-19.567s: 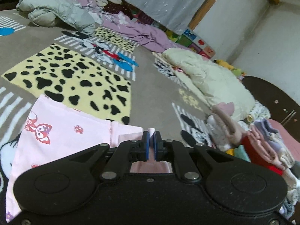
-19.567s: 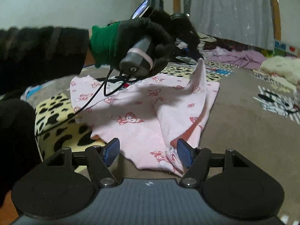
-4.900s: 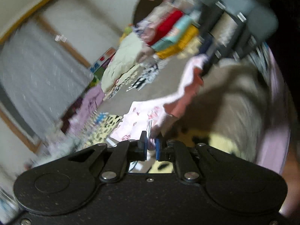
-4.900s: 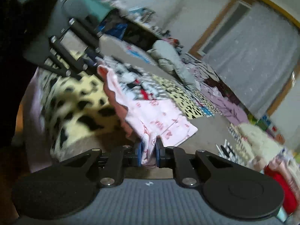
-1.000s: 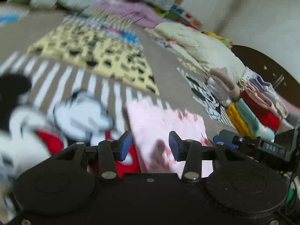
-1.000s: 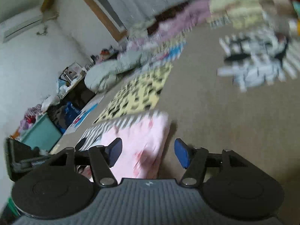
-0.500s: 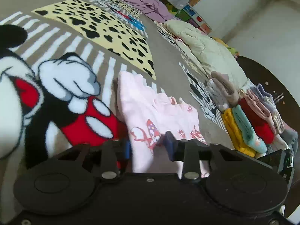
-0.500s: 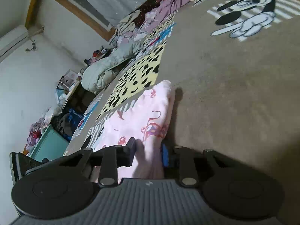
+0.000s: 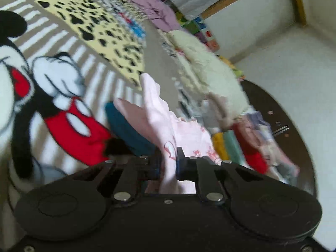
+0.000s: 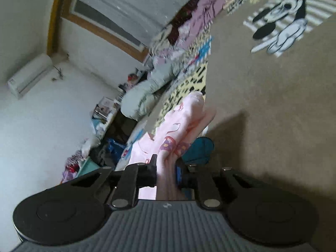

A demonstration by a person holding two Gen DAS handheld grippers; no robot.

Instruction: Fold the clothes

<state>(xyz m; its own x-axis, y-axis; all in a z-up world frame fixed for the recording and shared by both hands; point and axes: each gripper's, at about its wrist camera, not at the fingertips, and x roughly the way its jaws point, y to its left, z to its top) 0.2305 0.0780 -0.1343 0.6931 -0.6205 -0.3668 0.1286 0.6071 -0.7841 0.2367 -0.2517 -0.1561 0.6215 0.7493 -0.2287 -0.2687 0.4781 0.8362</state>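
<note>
A folded pink garment with small red cartoon prints [image 9: 159, 113] is lifted off the patterned carpet. My left gripper [image 9: 168, 163] is shut on its near edge, and the cloth bunches up between the black fingers. In the right wrist view the same pink garment [image 10: 180, 124] rises from my right gripper [image 10: 167, 171], which is shut on its other side. A teal patch [image 9: 126, 130] of unclear identity shows under the lifted cloth, and again as a teal patch [image 10: 199, 149] in the right wrist view.
A row of folded clothes [image 9: 247, 147] in yellow, mint, red and pink lies at the right by a dark round table [image 9: 294, 126]. A cream blanket [image 9: 210, 67] and purple laundry [image 9: 151, 6] lie farther off. A grey-green jacket [image 10: 147, 90] sits near the wall.
Both grippers have closed on the pink garment and raised it from the carpet; half a second ago it lay flat between their open fingers. Both views have tilted.
</note>
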